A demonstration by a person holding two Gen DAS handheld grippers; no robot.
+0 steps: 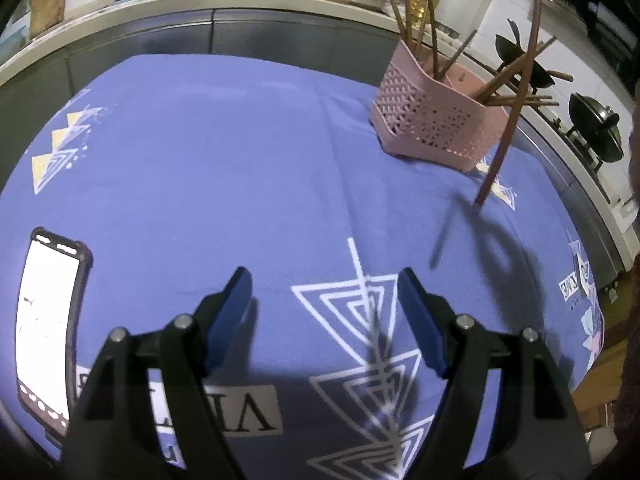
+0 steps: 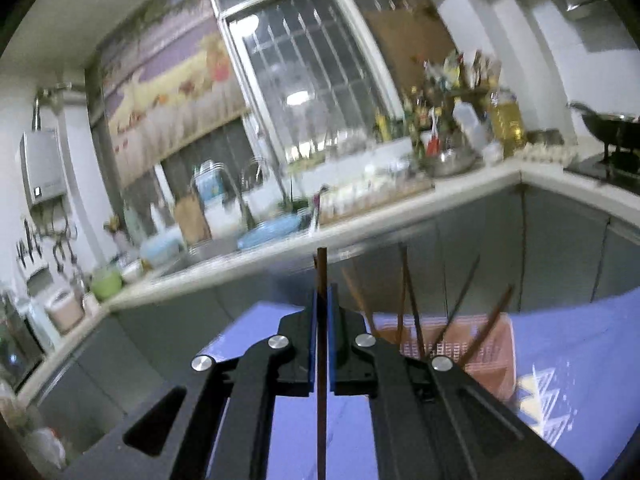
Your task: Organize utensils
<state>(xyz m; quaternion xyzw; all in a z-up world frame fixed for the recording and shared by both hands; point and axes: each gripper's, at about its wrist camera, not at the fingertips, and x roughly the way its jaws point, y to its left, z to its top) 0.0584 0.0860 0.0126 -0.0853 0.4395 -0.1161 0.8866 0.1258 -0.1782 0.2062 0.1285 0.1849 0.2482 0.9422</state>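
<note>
Kitchen table with blue cloth (image 1: 240, 140): right gripper (image 2: 322, 304) clenched on one chopstick (image 2: 321, 360), left gripper (image 1: 324, 300) released, empty; next, probably drop it into pink basket (image 1: 432, 120).

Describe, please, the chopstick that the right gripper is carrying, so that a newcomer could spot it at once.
On the purple tablecloth stands a pink perforated basket of brown chopsticks. Just right of it, one long brown chopstick hangs near-upright in the air, pinched in the right gripper. Unlike its neighbours, it is outside the basket, its lower tip above the cloth.
</note>
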